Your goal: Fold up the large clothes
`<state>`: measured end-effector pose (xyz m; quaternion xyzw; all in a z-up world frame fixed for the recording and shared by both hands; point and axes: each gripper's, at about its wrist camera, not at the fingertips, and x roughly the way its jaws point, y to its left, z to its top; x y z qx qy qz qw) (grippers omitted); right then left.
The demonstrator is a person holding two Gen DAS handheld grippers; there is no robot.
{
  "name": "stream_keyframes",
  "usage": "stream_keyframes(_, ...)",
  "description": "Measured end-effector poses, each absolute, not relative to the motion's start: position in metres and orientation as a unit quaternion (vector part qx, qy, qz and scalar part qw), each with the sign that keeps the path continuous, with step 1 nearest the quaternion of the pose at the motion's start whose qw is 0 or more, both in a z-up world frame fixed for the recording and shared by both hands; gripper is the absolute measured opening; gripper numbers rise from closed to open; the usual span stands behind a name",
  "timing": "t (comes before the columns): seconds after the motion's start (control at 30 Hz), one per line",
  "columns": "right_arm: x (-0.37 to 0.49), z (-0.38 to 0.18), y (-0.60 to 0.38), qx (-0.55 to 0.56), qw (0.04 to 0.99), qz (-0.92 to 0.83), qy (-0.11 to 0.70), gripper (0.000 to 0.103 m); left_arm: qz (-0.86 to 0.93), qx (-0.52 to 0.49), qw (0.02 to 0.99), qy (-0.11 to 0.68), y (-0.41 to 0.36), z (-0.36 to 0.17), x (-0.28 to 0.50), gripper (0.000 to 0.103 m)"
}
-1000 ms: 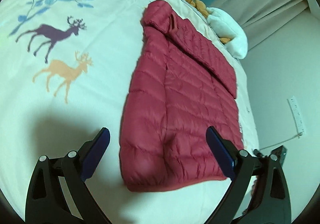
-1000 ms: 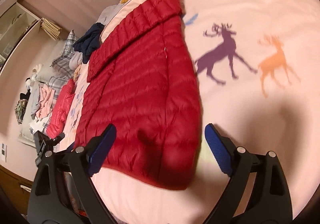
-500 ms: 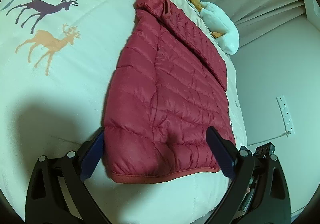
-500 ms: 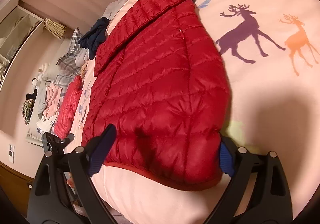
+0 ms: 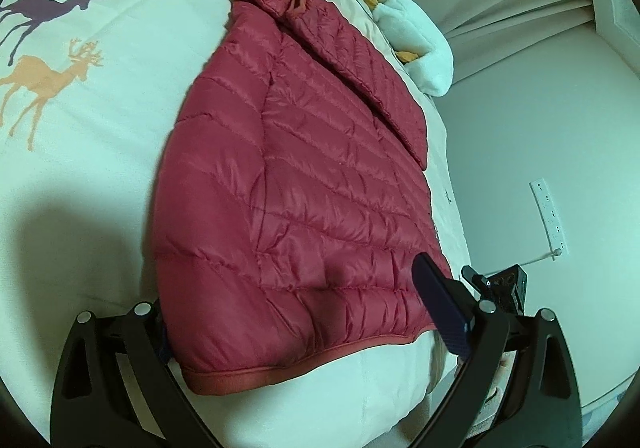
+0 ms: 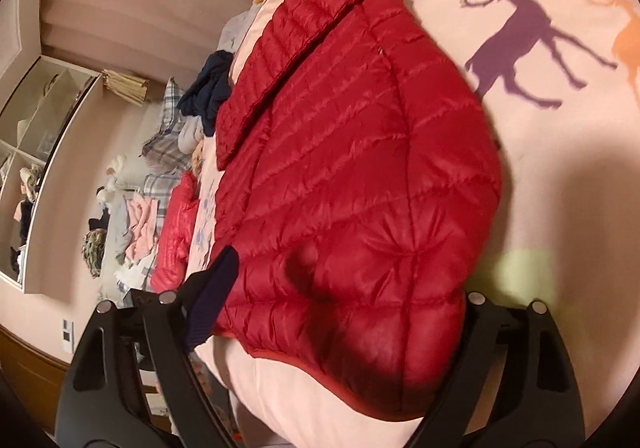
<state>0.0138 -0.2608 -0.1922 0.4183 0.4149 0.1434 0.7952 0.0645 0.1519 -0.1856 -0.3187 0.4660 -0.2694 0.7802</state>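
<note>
A red quilted puffer jacket (image 5: 304, 184) lies flat on the white bedspread (image 5: 100, 176), sleeves folded in, hem towards me. It also shows in the right wrist view (image 6: 360, 176). My left gripper (image 5: 296, 312) is open, its jaws straddling the hem's left corner; the left finger is hidden under the jacket edge, the right finger (image 5: 440, 304) rests above the fabric. My right gripper (image 6: 340, 304) is open around the hem's right corner; its right finger is hidden by the jacket, its left finger (image 6: 212, 296) shows.
The bedspread has purple (image 6: 516, 48) and orange deer prints. A white and orange plush toy (image 5: 416, 48) lies near the collar. Piles of other clothes (image 6: 188, 104) lie along the far side. The bed edge is just below the hem. A power strip (image 5: 548, 216) hangs on the wall.
Both grippers have moved forward to the jacket's hem, which now lies between their open jaws. The jacket itself has not moved.
</note>
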Motion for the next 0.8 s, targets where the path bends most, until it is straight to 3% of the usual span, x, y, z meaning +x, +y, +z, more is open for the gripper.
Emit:
stream_keyframes(0.5,0.008,-0.199,-0.253,0.446,0.765,0.165,0.434,0.082,-0.284,-0.332,0.77,0.466,0.156,-0.188,0.06,0.096)
stream_keyframes(0.67,0.021,-0.201,-0.236,0.436,0.771,0.155,0.438,0.067,-0.279,-0.317,0.778,0.466,0.149,-0.188,0.067,0.096)
stream_keyframes(0.8,0.026,-0.203,-0.233,0.432,0.776,0.139,0.438,0.056,-0.266,-0.315,0.78,0.471,0.149,-0.189,0.072,0.081)
